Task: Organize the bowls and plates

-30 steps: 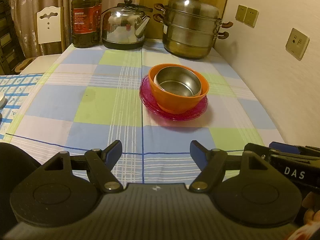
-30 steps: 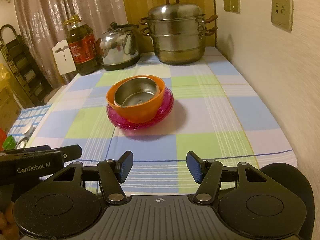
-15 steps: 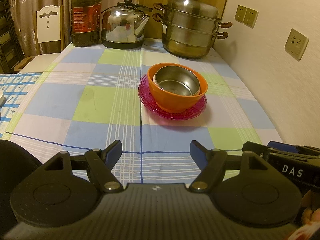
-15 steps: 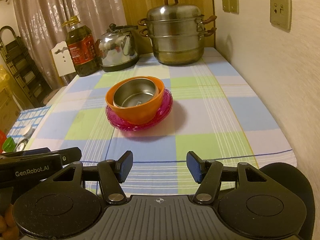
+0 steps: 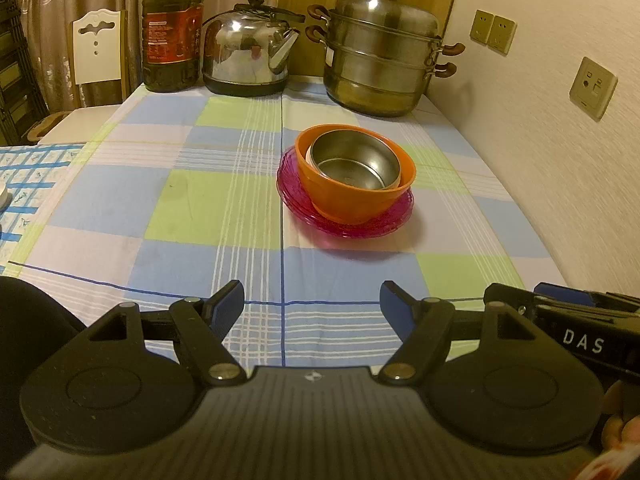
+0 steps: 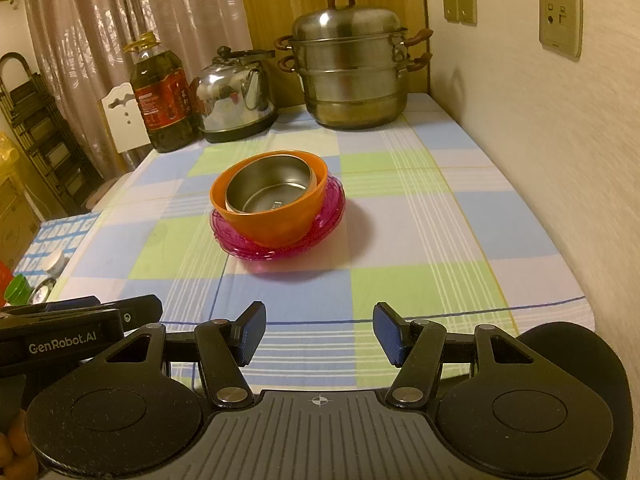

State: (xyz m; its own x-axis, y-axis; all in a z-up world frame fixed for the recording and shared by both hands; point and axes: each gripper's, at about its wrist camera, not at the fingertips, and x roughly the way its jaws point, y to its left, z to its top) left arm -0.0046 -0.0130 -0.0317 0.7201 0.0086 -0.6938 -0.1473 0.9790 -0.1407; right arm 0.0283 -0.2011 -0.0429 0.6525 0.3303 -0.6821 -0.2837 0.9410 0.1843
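A steel bowl [image 5: 354, 160] sits nested inside an orange bowl [image 5: 344, 200], which stands on a stack of pink plates [image 5: 384, 226] in the middle of the checked tablecloth. The same stack shows in the right wrist view: steel bowl [image 6: 272, 192], orange bowl [image 6: 272, 228], pink plates [image 6: 332, 216]. My left gripper [image 5: 312, 308] is open and empty, over the table's near edge, well short of the stack. My right gripper [image 6: 319, 332] is open and empty, also at the near edge, beside the left one.
A steamer pot [image 5: 380, 52], a kettle [image 5: 248, 56] and an oil bottle [image 5: 172, 32] stand along the table's far edge. The wall [image 5: 560, 140] with sockets runs along the right. A white chair [image 5: 98, 48] and a side table [image 5: 28, 176] are at the left.
Both grippers have barely shifted; the view drifted slightly. The stack has not moved and both jaws stay open.
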